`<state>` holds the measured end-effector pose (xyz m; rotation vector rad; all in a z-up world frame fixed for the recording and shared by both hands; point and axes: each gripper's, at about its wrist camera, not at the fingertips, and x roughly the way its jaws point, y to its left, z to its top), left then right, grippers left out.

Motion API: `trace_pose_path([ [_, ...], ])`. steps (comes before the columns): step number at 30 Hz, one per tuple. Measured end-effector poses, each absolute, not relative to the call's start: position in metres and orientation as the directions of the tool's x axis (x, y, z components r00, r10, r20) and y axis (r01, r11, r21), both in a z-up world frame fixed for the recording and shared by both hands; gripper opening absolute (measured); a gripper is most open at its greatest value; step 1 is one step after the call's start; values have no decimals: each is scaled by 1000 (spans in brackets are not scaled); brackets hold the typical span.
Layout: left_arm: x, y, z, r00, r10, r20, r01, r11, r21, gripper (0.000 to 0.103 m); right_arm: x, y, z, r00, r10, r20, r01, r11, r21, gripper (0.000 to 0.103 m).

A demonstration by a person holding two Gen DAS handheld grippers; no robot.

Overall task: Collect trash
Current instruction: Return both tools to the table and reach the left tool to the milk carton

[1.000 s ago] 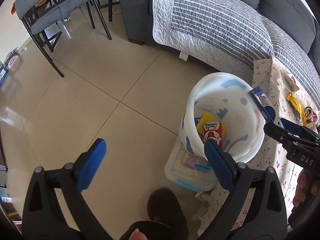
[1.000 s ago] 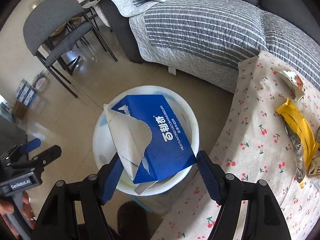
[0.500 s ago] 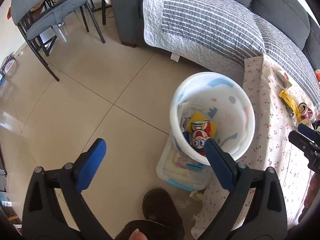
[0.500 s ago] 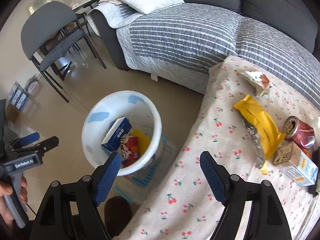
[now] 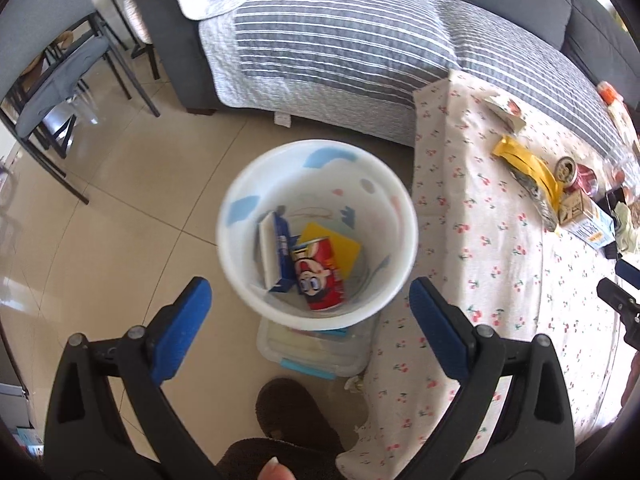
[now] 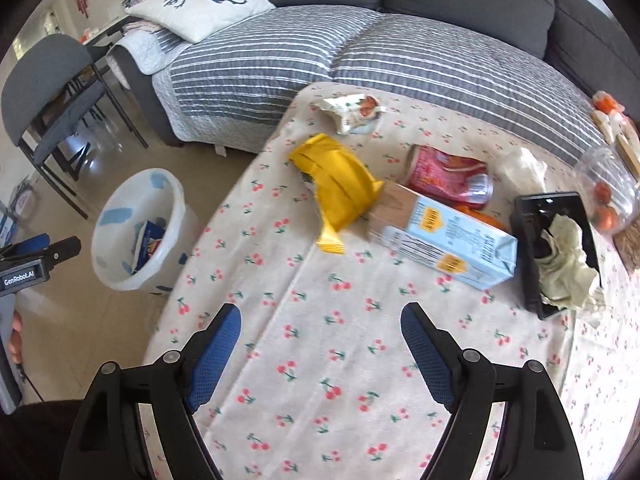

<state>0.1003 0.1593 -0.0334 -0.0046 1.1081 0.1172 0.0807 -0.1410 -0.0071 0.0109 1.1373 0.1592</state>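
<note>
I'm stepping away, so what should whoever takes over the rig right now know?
Left gripper: open, empty, above the white bin.
Right gripper: open, empty, over the table.
Done: blue box and red can lie in the bin.
Left on the table: yellow wrapper, milk carton, crushed pink can, torn packet.

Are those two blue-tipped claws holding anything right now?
No. The left gripper is wide open above the white bin, and the right gripper is wide open over the tablecloth; nothing sits between either pair of fingers.
</note>
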Motion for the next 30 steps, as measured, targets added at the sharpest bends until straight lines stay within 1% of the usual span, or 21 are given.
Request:
trace_pose_path([
  [10,123,62,-40,419,61,-906,38,996,85,99,69,-243,13,444,75,-893,68,991,117,85],
  [13,131,30,-43,402,28,-915,76,995,63,99,67,-271,10,429,42,-902,113,989,100,85],
  [16,140,-3,-44,393,-29,-919,109,994,15,99,62,-298,7,417,33,-908,161,981,109,85],
  [19,146,-41,-40,411,-101,-906,198,980,-19,99,55,-320,5,407,23,-913,192,975,111,85],
  [23,157,-91,-35,438,-159,-885,361,932,11,99,44,-345,2,390,18,-921,233,965,117,85],
  [25,166,-110,-34,427,-197,-883,410,912,-5,99,42,-357,4,396,23,-918,265,954,138,85],
  [28,173,-145,-28,439,-212,-873,533,844,63,99,41,-369,10,417,31,-908,275,948,158,85],
  [30,176,-168,-28,412,-217,-885,611,786,92,99,40,-375,12,424,31,-905,279,946,164,85],
])
